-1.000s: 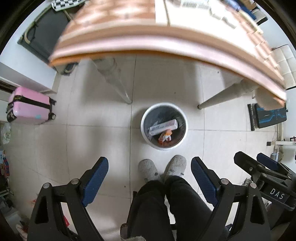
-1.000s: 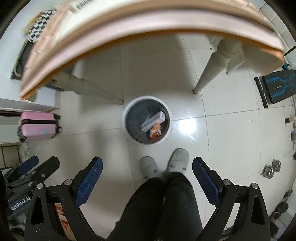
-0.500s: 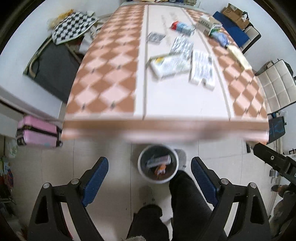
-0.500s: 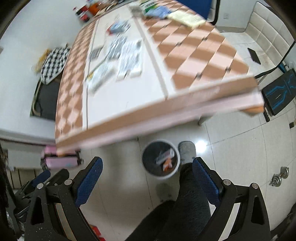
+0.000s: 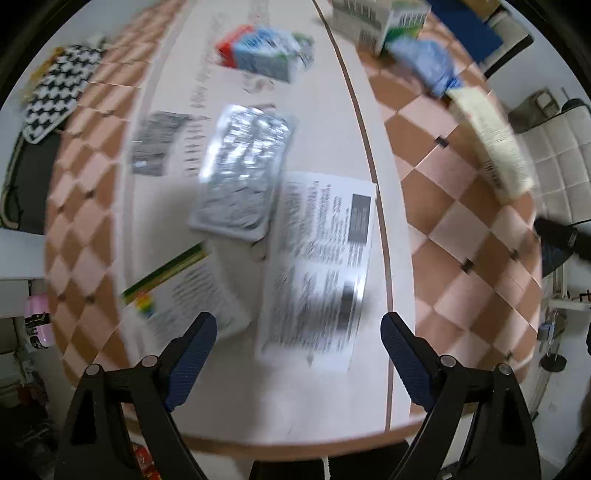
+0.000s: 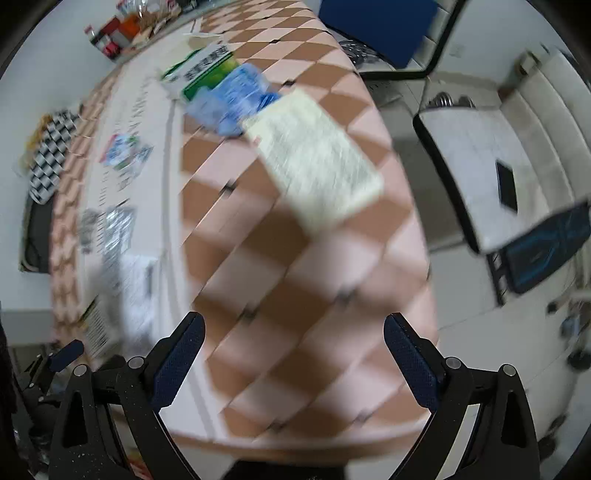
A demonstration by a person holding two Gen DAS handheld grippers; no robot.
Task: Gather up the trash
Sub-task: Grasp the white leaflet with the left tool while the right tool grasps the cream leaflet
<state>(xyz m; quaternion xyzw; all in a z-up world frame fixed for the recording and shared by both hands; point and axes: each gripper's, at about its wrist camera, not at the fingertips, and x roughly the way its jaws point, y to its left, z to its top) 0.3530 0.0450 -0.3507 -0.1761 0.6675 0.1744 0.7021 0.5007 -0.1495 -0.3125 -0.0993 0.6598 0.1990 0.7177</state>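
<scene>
Both views are motion-blurred and look down on a checkered table [image 5: 461,236]. My left gripper [image 5: 297,341] hangs open above its near end, nothing between the fingers. Under it lie a printed leaflet [image 5: 321,266], a silver blister pack [image 5: 243,173], a white box with a green stripe [image 5: 184,291], a smaller blister strip [image 5: 157,142] and a red and blue carton [image 5: 264,50]. My right gripper [image 6: 293,341] is open and empty over the table's bare right part [image 6: 295,295]. Ahead of it lie a pale yellow packet [image 6: 317,158] and a blue wrapper [image 6: 236,96].
A green and white box [image 6: 205,70] and jars [image 6: 110,37] stand at the table's far end. A white padded chair [image 6: 476,155] and a blue-seated chair [image 6: 376,26] stand to the right. A checkered cloth [image 5: 55,92] lies left of the table. My left gripper's tip [image 6: 62,354] shows low left.
Both grippers have swept from above the floor bin and the person's feet up and over the tabletop. The bin has dropped out of view. Both stay open.
</scene>
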